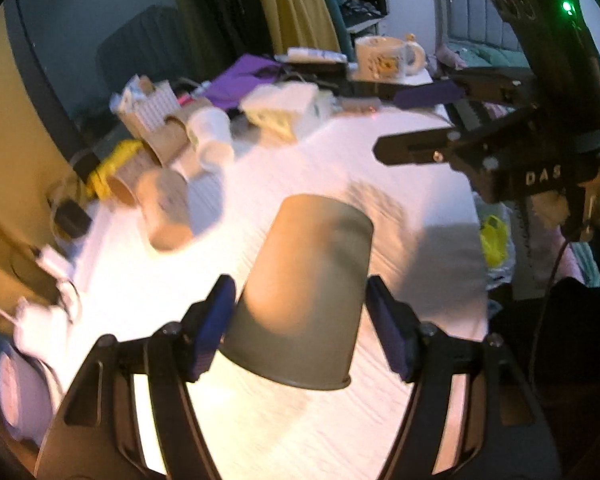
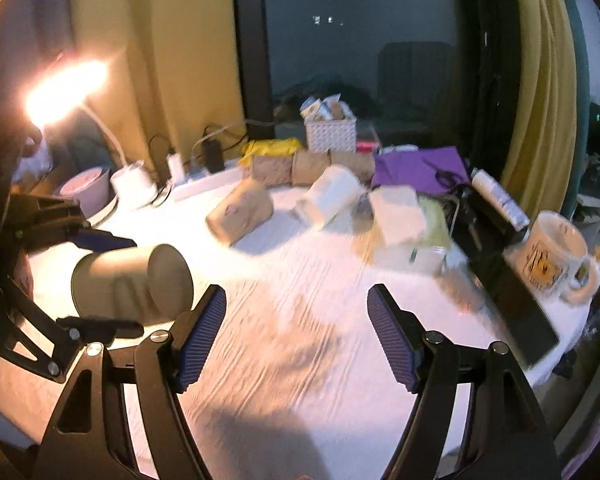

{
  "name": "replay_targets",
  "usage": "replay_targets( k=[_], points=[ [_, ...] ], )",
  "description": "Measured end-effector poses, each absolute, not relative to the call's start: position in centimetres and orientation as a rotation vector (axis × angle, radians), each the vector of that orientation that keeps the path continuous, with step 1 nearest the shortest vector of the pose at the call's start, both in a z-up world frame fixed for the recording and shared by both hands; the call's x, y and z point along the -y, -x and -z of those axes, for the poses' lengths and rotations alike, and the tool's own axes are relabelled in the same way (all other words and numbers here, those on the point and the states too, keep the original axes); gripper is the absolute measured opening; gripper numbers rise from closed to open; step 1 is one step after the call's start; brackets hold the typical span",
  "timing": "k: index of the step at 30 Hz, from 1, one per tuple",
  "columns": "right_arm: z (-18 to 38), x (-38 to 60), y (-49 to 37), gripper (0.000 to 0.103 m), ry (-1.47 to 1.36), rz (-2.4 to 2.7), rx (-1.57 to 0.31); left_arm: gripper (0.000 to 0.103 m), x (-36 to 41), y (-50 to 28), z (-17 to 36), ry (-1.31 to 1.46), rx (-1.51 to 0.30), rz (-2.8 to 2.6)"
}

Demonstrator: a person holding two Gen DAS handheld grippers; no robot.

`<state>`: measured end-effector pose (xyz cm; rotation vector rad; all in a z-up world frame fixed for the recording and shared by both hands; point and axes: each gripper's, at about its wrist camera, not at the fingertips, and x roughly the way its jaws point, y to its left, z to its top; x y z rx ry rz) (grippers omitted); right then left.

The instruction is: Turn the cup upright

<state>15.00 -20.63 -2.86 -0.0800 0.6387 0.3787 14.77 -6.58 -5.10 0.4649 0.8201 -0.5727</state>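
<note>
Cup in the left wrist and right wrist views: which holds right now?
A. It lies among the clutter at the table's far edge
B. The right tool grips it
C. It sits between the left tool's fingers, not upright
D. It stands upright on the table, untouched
C: the cup sits between the left tool pads, closed base pointing away; the right tool is open and empty.
</note>
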Motion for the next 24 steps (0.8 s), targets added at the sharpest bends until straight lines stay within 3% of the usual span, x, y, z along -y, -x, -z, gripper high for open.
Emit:
replay_targets(
  k=[18,20,24],
  points=[
    [7.2,19.5,-11.7,0.076,0.133,-0.409,-0.73,0.07,8.6,-11.8,9.5,-0.457,-0.831,0.616],
    [7.5,19.1,-11.9,0.076,0.145,-0.412,-0.739,0.079,8.5,-11.8,9.8,-0.451,-0.829,0.618],
    [7.7,18.6,-12.2,0.076,0.162,-0.423,-0.743,0.084,8.3,-11.4,10.2,-0.436,-0.845,0.635]
  ],
)
